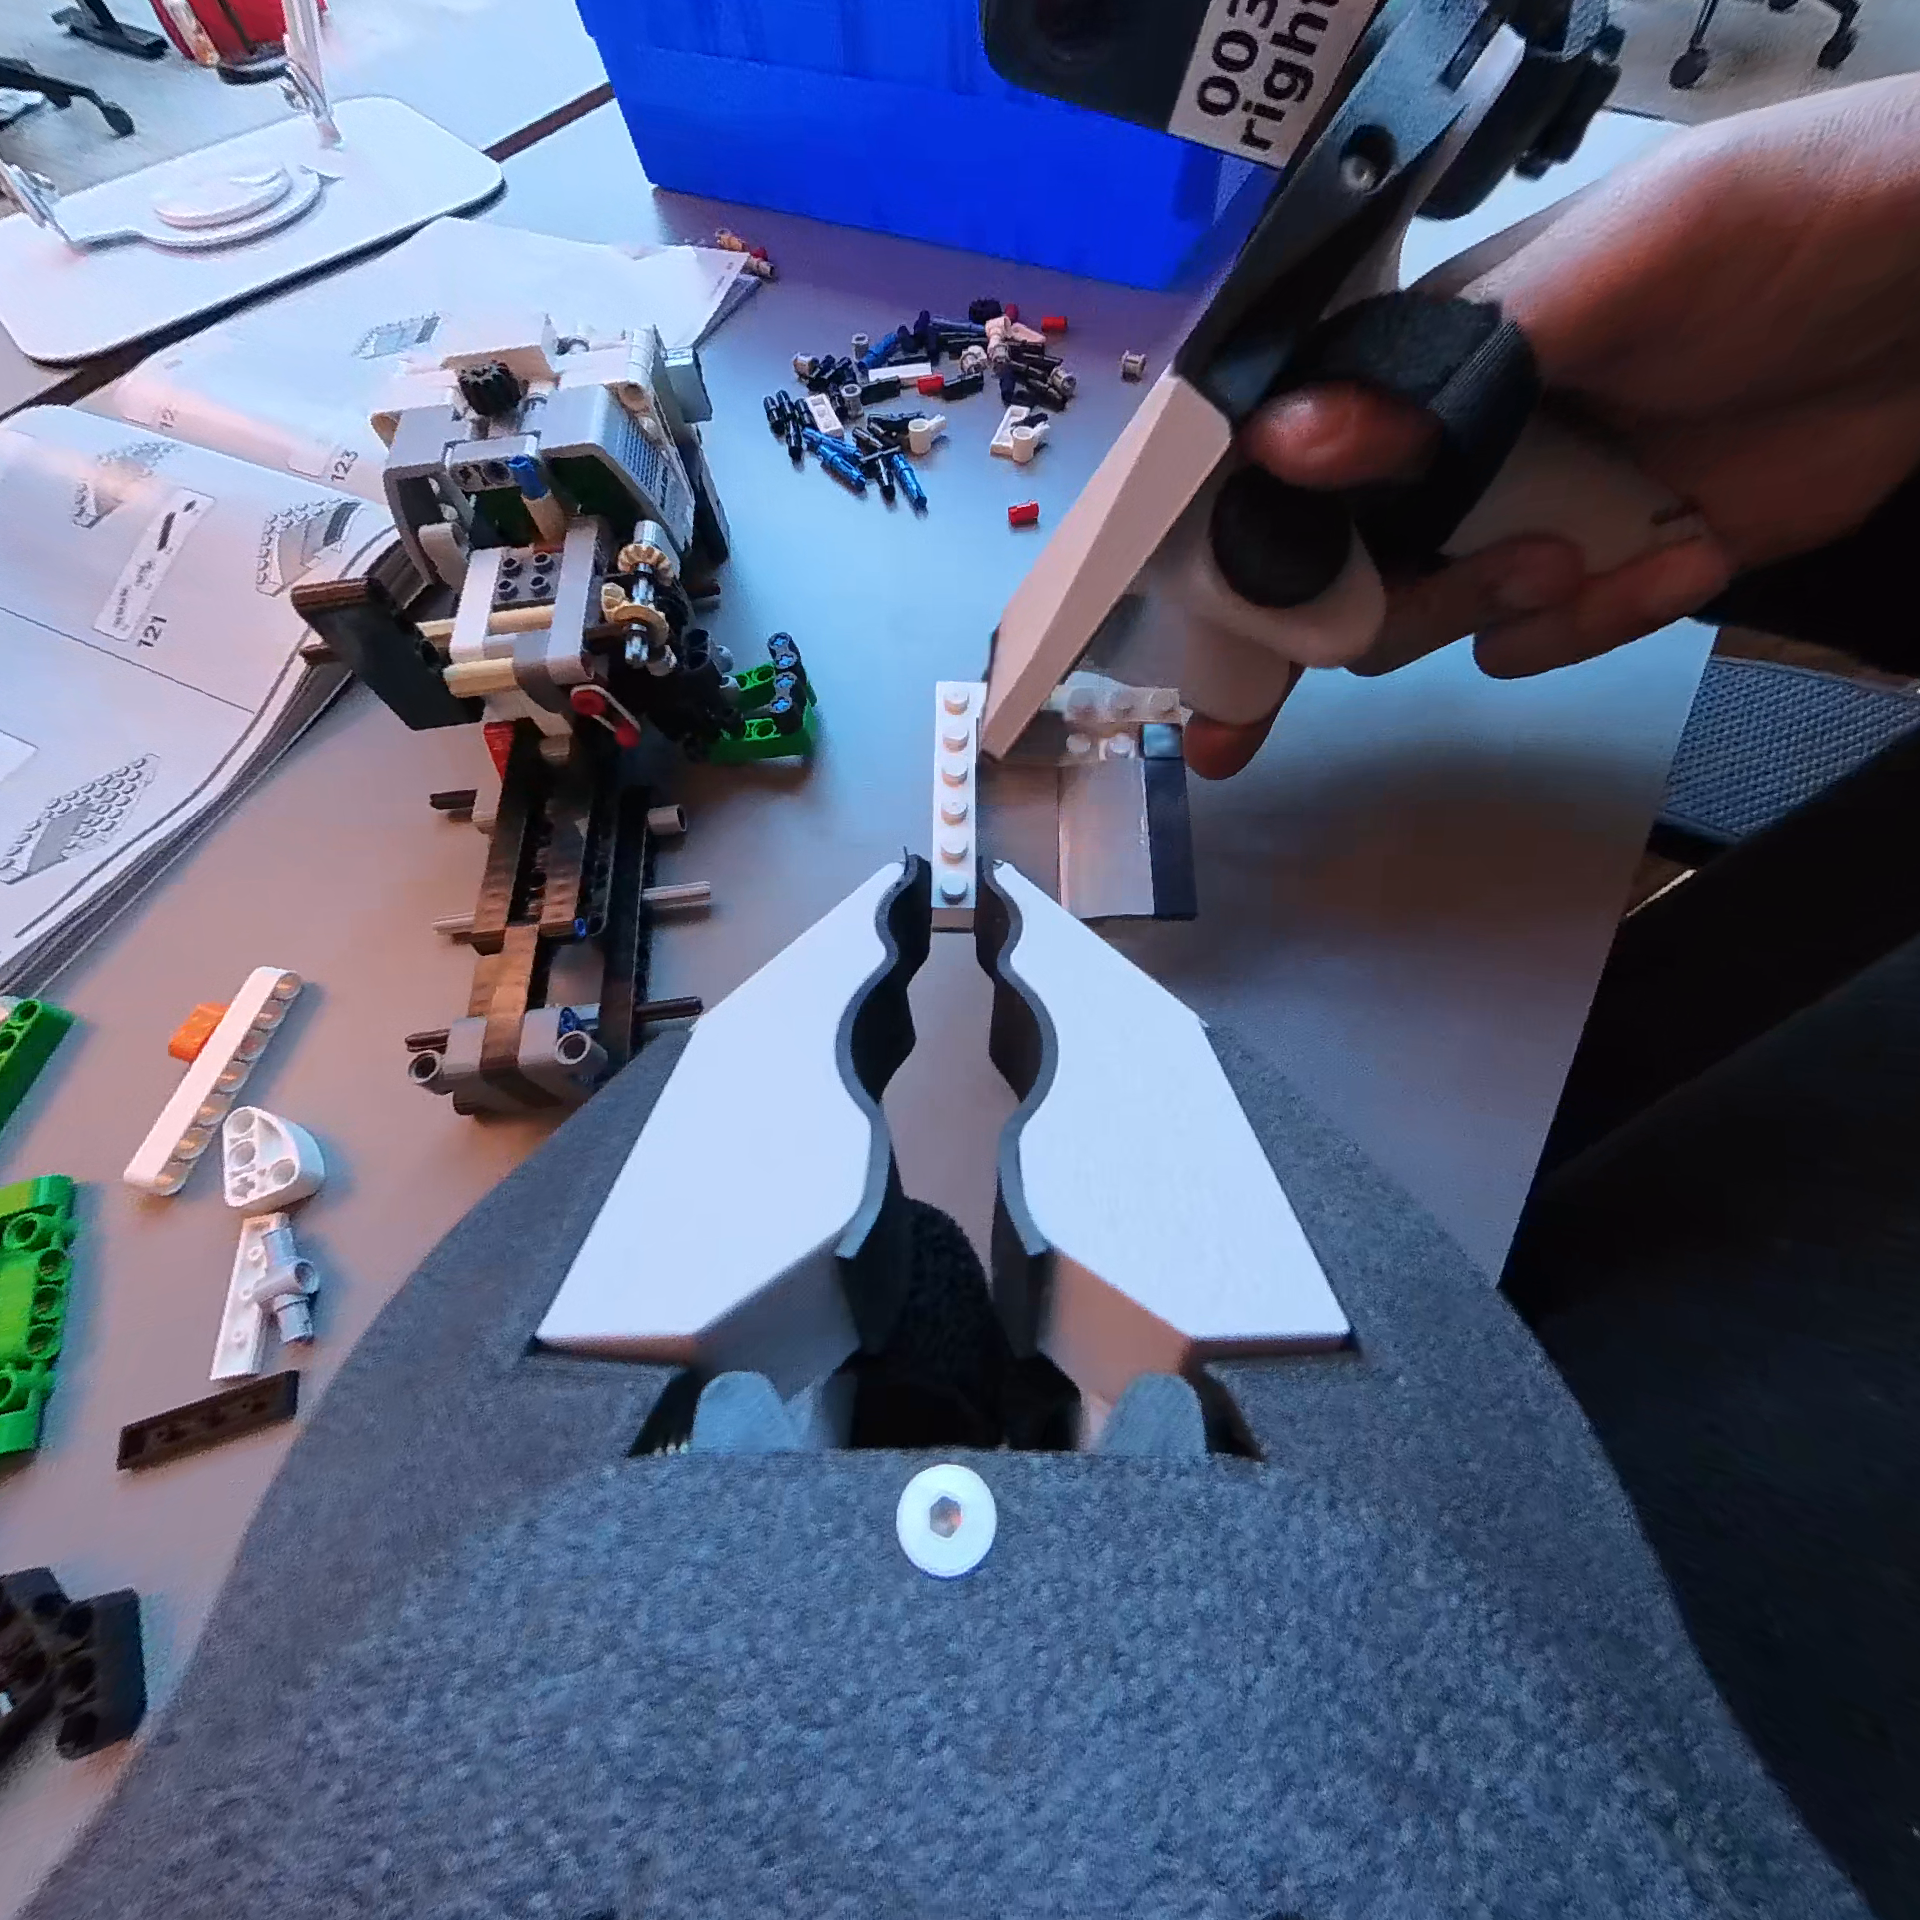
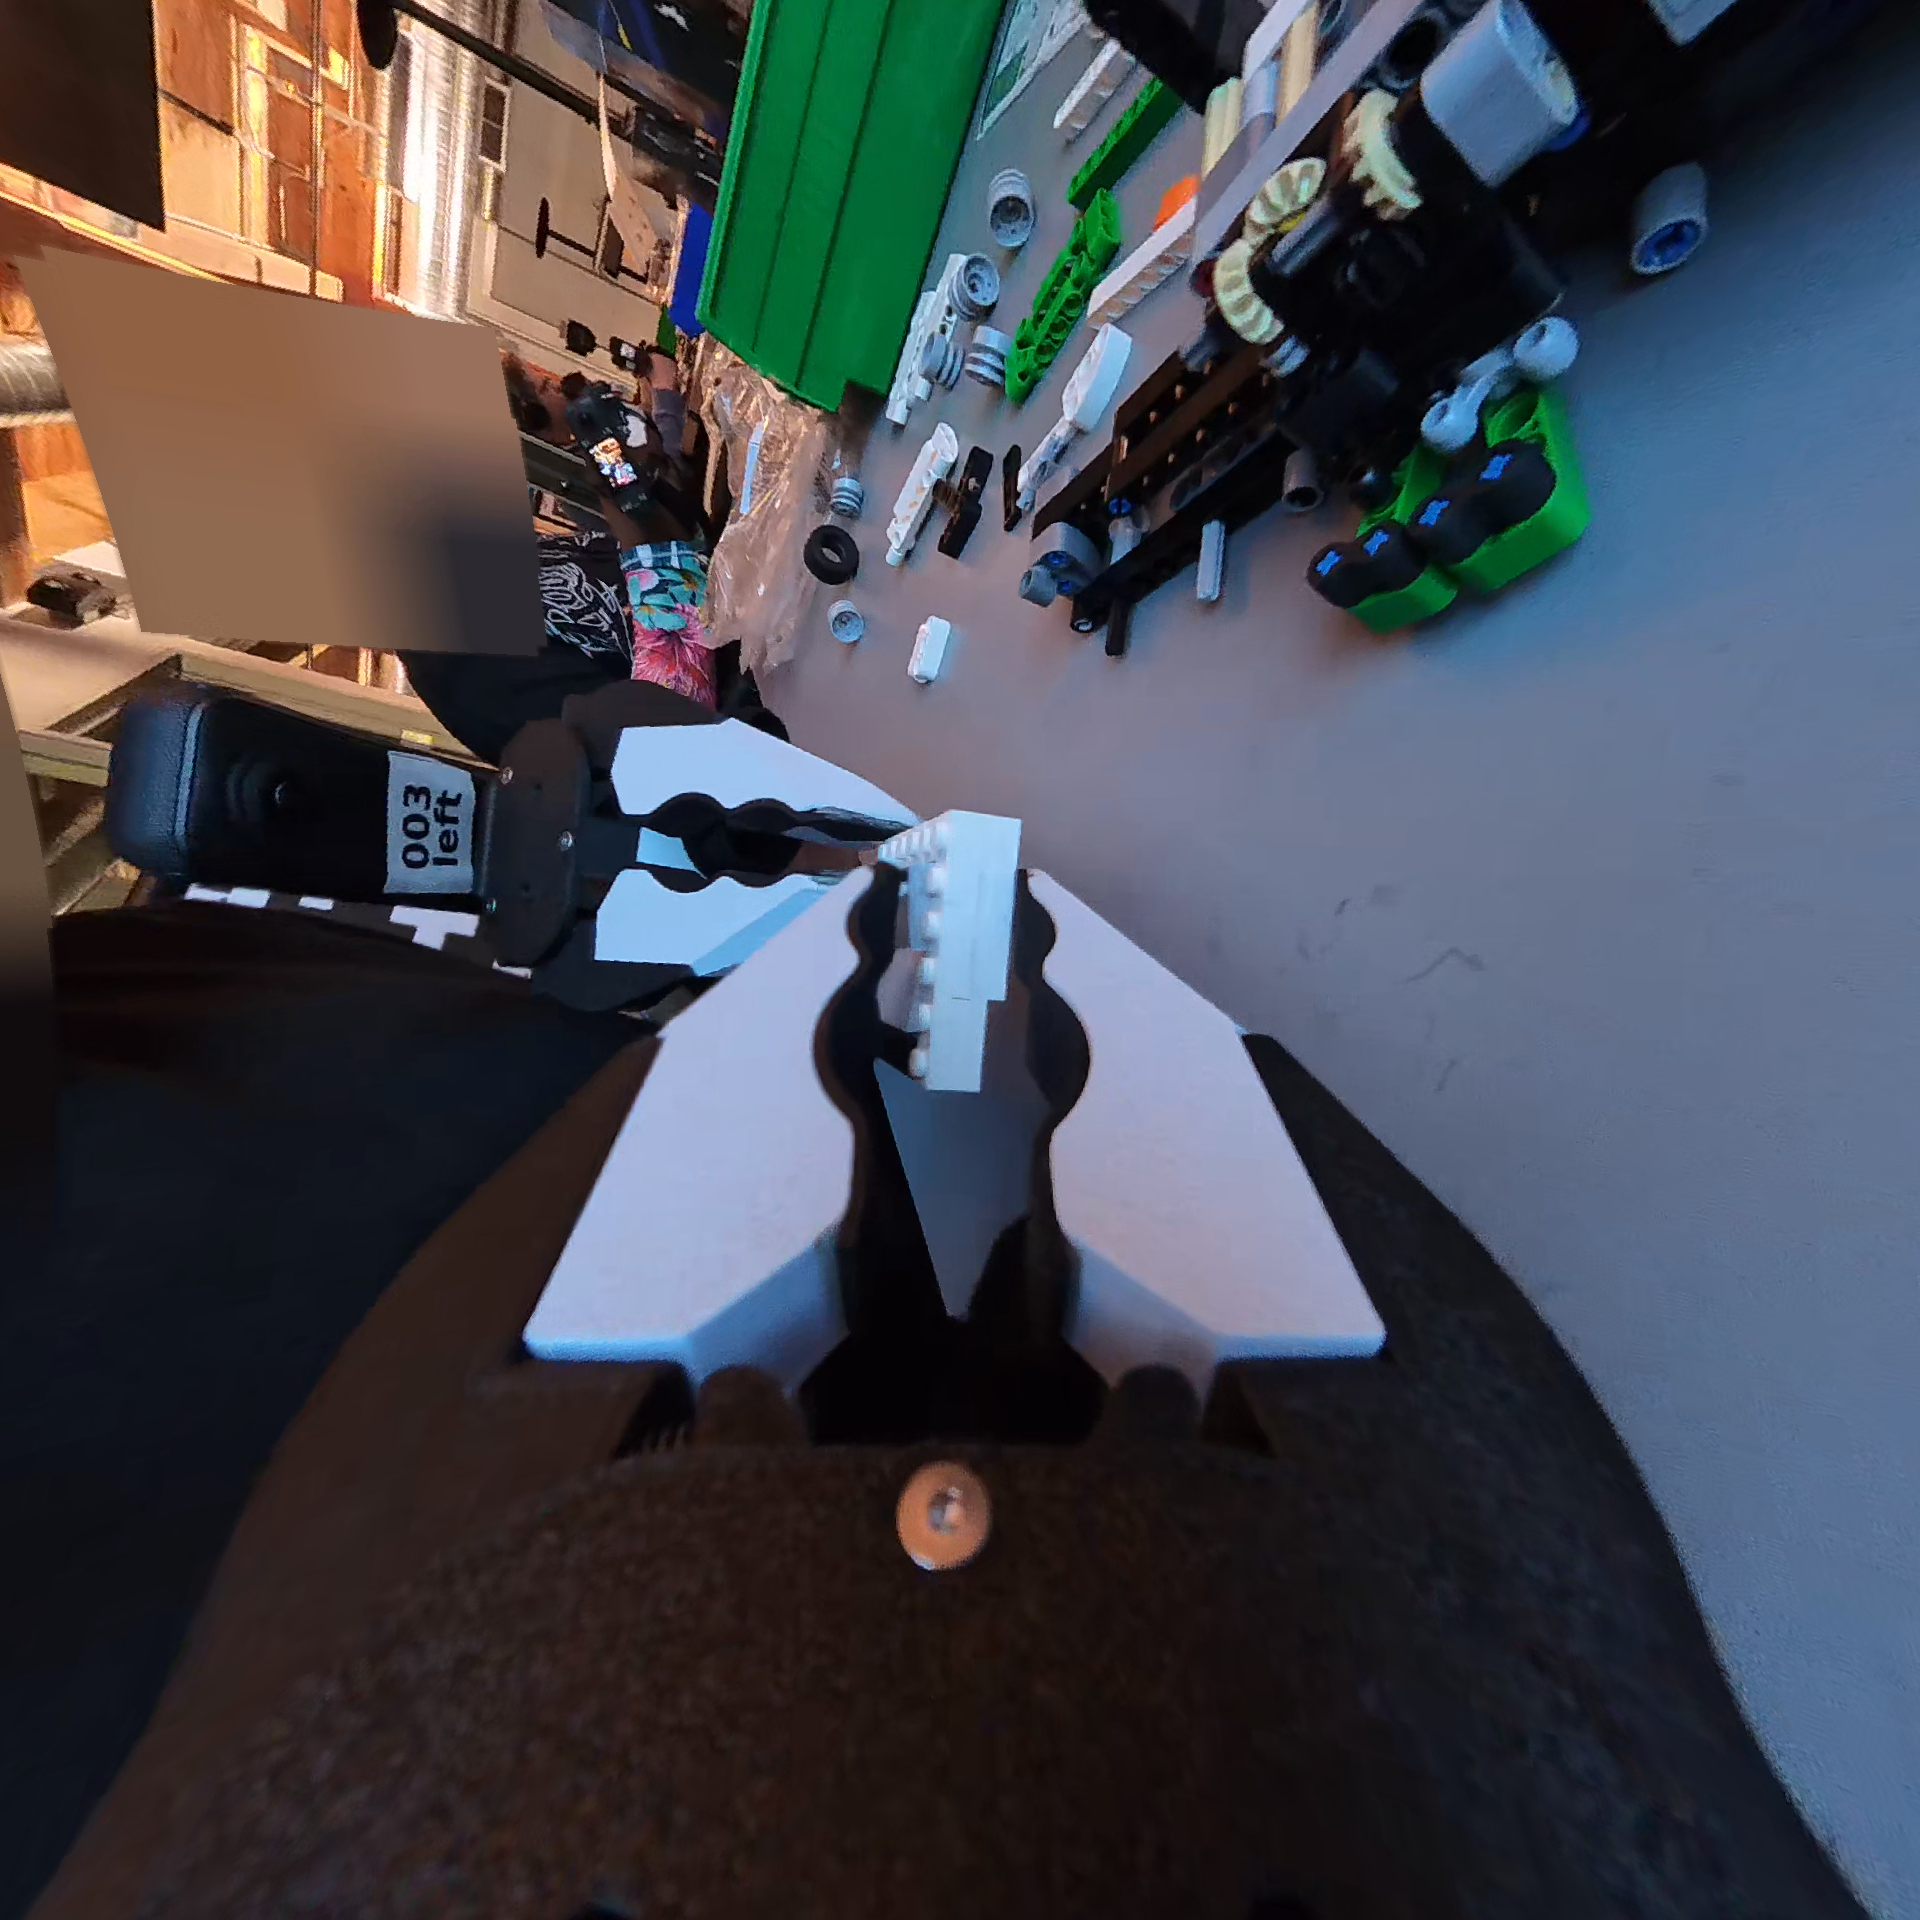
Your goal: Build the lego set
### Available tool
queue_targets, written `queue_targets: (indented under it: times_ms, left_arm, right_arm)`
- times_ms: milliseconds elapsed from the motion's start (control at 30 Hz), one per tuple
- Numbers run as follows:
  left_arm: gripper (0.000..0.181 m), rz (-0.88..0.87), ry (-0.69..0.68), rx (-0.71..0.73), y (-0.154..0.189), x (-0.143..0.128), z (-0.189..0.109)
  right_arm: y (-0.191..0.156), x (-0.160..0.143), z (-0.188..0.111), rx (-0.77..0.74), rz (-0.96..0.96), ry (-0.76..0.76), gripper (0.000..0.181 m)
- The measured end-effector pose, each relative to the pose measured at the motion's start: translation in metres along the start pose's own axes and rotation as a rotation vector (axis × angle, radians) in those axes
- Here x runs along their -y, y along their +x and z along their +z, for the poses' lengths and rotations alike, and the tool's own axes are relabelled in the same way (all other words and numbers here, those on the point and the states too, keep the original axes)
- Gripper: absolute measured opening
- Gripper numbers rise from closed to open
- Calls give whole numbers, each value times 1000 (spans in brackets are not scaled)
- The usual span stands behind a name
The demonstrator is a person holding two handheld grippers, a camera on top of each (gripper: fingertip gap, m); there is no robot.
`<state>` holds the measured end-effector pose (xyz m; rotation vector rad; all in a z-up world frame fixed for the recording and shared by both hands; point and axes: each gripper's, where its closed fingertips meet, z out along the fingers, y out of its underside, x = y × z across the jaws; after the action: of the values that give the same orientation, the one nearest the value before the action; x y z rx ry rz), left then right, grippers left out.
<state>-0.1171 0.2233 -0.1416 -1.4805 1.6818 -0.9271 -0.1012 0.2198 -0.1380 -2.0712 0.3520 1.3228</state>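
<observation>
My left gripper [image 1: 951, 873] is shut on the near end of a narrow white studded plate [image 1: 958, 769], held above the grey table [image 1: 1351, 987]. The plate's far end meets a white plate assembly [image 1: 1107, 717] at the tips of my right gripper [image 1: 1003, 727], which comes in from the upper right in a person's hand [image 1: 1662, 364]. In the right wrist view my right gripper [image 2: 951, 883] is shut on this white assembly [image 2: 966, 935], studs facing left. My left gripper [image 2: 883, 847] touches the assembly's far corner there. The partly built model [image 1: 551, 644] lies to the left.
An open instruction booklet [image 1: 156, 582] lies left of the model. A pile of small pins [image 1: 914, 405] and a blue bin [image 1: 883, 125] are behind. Loose white, green and black parts [image 1: 218, 1091] lie front left. A green bin [image 2: 842, 187] and wheels [image 2: 831, 556] show in the right wrist view. My left and right fingertips are right by each other.
</observation>
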Motion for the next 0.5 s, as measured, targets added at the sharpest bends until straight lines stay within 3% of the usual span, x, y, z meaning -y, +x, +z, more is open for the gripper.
queue_targets:
  times_ms: [500]
  left_arm:
    - [7, 102, -29, 37, 2, -2, 4]
  right_arm:
    - [6, -1, -2, -9, 27, 9, 16]
